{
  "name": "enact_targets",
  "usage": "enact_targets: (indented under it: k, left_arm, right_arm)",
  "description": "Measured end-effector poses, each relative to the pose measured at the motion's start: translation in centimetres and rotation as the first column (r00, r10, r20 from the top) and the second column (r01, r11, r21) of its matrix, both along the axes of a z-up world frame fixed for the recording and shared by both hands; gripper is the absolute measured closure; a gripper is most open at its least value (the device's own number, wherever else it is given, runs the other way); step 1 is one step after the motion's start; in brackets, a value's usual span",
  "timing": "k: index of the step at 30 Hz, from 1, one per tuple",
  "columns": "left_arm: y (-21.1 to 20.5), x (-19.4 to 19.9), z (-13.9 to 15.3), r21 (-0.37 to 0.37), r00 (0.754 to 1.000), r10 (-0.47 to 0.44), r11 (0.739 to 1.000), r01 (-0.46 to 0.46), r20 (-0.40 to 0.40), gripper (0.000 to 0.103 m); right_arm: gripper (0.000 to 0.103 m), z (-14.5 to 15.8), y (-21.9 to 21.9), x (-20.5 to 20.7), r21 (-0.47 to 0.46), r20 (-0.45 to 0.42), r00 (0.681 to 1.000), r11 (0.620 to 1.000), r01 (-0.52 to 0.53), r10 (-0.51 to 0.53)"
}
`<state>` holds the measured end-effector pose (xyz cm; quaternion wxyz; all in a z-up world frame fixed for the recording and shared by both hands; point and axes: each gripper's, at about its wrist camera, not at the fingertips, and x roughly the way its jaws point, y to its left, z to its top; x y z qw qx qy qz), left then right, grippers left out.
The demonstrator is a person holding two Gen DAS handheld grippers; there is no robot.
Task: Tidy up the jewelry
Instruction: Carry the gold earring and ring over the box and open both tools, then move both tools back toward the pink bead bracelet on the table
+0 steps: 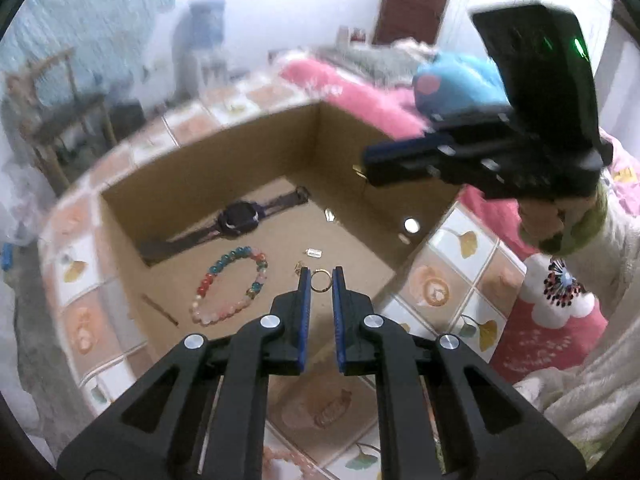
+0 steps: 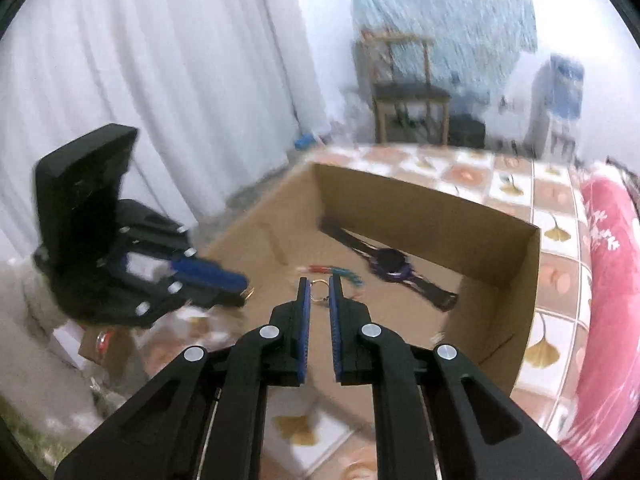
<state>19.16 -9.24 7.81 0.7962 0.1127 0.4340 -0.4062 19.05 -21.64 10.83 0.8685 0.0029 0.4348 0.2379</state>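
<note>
My left gripper (image 1: 321, 276) is shut on a thin gold ring (image 1: 320, 290), pinched between its blue-padded tips above the open cardboard box (image 1: 208, 148). My right gripper (image 2: 319, 280) is likewise shut on a second gold ring (image 2: 320, 281), held over the same box (image 2: 420, 196). In the left wrist view the right gripper (image 1: 366, 168) hangs at the upper right with a gold glint at its tip. In the right wrist view the left gripper (image 2: 242, 286) shows at the left, a gold ring (image 2: 249, 292) at its tip. On the box floor lie a dark watch (image 1: 236, 218) and a multicoloured bead bracelet (image 1: 232, 284).
Small silver pieces (image 1: 313, 253) and a thin brown stick (image 1: 160, 309) also lie in the box. The box stands on a tile-patterned tablecloth (image 1: 452, 276). A pink blanket (image 1: 360, 96) lies to the right. A wooden chair (image 2: 408, 92) stands beyond the table. A hand (image 1: 548, 216) grips the right gripper's handle.
</note>
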Motion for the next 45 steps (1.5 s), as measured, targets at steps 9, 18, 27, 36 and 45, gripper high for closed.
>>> enact_targets:
  k: [9, 18, 27, 36, 45]
  left_arm:
    - [-4.8, 6.9, -6.7, 0.147, 0.928, -0.037, 0.984, 0.098, -0.372, 0.093]
    - [-4.5, 6.7, -6.5, 0.159, 0.942, -0.002, 0.986, 0.059, -0.336, 0.078]
    - [0.6, 3.0, 0.0, 0.043, 0.991, 0.071, 0.997, -0.066, -0.112, 0.066]
    - [10.7, -3.9, 1.6, -0.035, 0.946, 0.317, 0.948, -0.316, 0.060, 0.053]
    - [14.2, -10.5, -5.1, 0.015, 0.909, 0.417, 0.909, -0.417, 0.003, 0.053]
  right_arm:
    - [0.093, -7.3, 1.0, 9.4, -0.153, -0.336, 0.941, 0.988, -0.011, -0.042]
    - [0.091, -7.1, 0.6, 9.5, -0.167, -0.310, 0.948, 0.986, 0.022, -0.074]
    - [0.080, 0.1, -1.9, 5.2, -0.043, -0.081, 0.991, 0.994, 0.101, -0.104]
    - [0.066, 1.6, -1.4, -8.1, 0.176, 0.059, 0.998, 0.984, 0.025, -0.036]
    - [0.065, -9.6, 5.2, -11.4, 0.216, -0.180, 0.983, 0.974, 0.071, -0.031]
